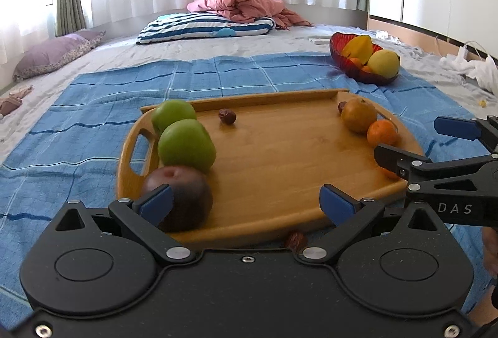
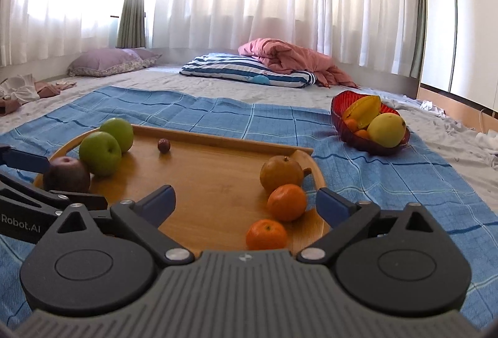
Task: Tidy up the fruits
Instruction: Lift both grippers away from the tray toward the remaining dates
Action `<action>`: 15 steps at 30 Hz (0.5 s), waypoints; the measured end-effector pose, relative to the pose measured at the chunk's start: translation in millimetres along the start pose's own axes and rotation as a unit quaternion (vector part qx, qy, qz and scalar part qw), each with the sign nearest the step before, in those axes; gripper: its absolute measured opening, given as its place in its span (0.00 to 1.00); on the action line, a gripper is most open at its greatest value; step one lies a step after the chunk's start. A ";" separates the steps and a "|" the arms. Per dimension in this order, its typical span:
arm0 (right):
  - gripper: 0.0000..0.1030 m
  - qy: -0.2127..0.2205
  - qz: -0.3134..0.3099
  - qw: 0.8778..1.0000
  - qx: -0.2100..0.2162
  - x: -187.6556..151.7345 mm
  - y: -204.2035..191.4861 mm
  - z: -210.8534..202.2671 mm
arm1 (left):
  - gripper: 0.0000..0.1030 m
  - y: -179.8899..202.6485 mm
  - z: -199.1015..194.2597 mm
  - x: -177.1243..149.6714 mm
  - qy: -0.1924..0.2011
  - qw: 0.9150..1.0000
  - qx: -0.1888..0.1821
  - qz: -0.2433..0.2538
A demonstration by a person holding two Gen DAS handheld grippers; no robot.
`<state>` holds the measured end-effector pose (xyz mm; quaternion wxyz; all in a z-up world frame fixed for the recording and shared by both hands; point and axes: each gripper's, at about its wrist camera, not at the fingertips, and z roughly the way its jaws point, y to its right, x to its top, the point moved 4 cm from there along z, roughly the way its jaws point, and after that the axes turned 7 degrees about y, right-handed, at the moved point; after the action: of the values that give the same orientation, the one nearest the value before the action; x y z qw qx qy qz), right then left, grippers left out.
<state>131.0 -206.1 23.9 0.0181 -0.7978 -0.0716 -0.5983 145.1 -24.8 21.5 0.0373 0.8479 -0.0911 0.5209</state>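
Observation:
A wooden tray [image 1: 280, 157] lies on a blue cloth. Along its left side sit two green apples [image 1: 186, 145] and a dark purple fruit [image 1: 186, 207]; a brown date [image 1: 227, 116] lies near the back. My left gripper [image 1: 246, 199] is open, and its left pad is beside the purple fruit. On the tray's right side are a brownish-orange fruit [image 2: 281, 171] and two mandarins [image 2: 286, 202]. My right gripper [image 2: 246, 199] is open, with the mandarins lying loose between its fingers. A red bowl [image 2: 358, 142] of star fruit and yellow fruit stands at the far right.
A second date [image 1: 295, 240] lies on the cloth just off the tray's near edge. Behind are a striped pillow [image 1: 205, 28], a pink blanket [image 1: 242, 5] and a purple pillow [image 1: 53, 53]. White clothes and cables lie at the far right.

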 end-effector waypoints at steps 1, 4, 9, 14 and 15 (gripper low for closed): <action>1.00 0.001 0.003 1.000 0.002 -2.6 -0.4 -1.8 | 0.98 -0.8 -2.4 -2.4 0.001 1.000 0.000 0.002; 1.00 0.007 0.009 1.000 0.004 -8.5 -0.9 -7.8 | 0.98 -1.8 -8.8 -9.4 0.007 1.000 0.002 0.009; 1.00 0.014 0.009 1.000 0.001 -19.1 -3.5 -18.0 | 0.98 -1.4 -18.5 -20.8 0.011 1.000 0.000 0.020; 1.00 0.017 0.013 1.000 -0.001 -29.0 -3.8 -25.9 | 0.98 -2.0 -19.5 -32.0 0.004 1.000 -0.006 0.012; 1.00 0.017 0.015 1.000 -0.001 -30.9 -4.2 -27.5 | 0.98 -1.9 -19.4 -34.6 0.001 1.000 -0.009 0.010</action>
<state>95.8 -207.9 1.9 0.0271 -0.7886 -0.0586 -0.6116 113.2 -15.8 -0.4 0.0397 0.8460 -0.1038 0.5215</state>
